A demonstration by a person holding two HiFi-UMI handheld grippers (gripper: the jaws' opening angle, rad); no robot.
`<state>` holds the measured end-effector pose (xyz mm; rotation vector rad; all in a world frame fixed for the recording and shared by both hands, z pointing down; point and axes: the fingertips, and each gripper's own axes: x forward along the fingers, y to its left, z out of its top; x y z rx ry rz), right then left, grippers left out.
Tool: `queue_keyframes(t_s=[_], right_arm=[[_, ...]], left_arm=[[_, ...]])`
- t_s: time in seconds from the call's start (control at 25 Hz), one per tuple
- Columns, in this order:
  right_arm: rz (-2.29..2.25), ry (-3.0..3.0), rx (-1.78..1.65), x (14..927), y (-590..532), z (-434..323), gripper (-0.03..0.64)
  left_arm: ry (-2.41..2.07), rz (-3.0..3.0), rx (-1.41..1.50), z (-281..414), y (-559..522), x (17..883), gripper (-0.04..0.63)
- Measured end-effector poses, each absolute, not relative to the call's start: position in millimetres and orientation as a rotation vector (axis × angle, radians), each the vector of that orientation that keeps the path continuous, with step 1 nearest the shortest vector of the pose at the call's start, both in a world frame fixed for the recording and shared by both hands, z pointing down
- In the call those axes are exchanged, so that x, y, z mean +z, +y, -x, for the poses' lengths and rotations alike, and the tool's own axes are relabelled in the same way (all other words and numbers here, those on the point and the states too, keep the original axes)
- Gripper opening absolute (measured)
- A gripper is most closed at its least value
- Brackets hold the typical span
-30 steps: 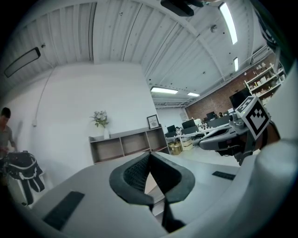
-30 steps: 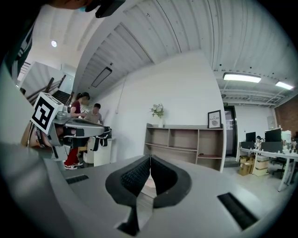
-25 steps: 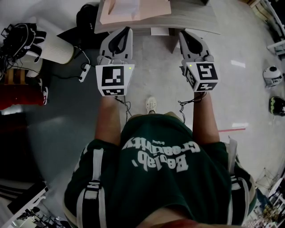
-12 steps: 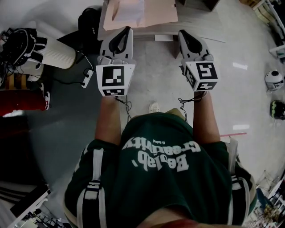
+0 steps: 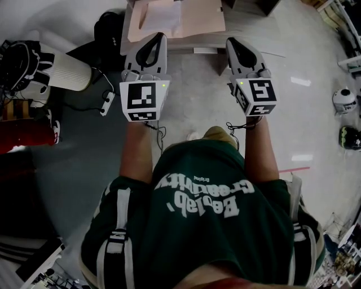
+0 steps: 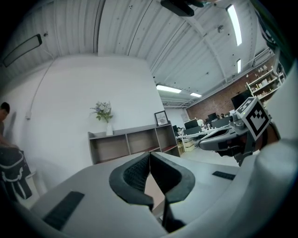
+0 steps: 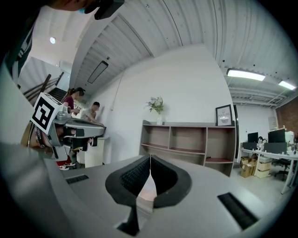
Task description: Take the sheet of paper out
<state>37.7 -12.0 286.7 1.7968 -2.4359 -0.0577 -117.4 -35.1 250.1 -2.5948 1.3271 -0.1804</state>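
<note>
A white sheet of paper (image 5: pixel 162 16) lies on a pink folder (image 5: pixel 200 17) on the grey table (image 5: pixel 248 31) at the top of the head view. My left gripper (image 5: pixel 161 37) points level at the table's near edge, just short of the folder, with its jaws shut and nothing between them. My right gripper (image 5: pixel 230 40) is held parallel to it on the right, also shut and empty, its tips at the table edge. In the left gripper view my left gripper (image 6: pixel 149 154) has its pads pressed together; my right gripper (image 7: pixel 150 158) looks the same in its own view.
A white ribbed bin (image 5: pixel 67 68), a black bag (image 5: pixel 107 25) and a power strip (image 5: pixel 107 96) with cable sit on the floor left of the table. A red object (image 5: pixel 22 135) stands at far left. An open shelf unit (image 7: pixel 186 142) with a flower vase (image 6: pixel 103 112) lines the far wall.
The person has stepped forward: the table and folder now show more fully and lie closer under both grippers' tips. Both grippers stayed shut and level.
</note>
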Motion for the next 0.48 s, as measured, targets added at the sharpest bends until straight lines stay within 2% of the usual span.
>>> queue_keyframes(t_s=[0.48], right_arm=[[-1.736,-2.468,-0.046,294.9,-73.3,-56.9,0.034]], left_arm=[[1.310,2.611,-0.175,86.0,-85.6,257.0,0.018]])
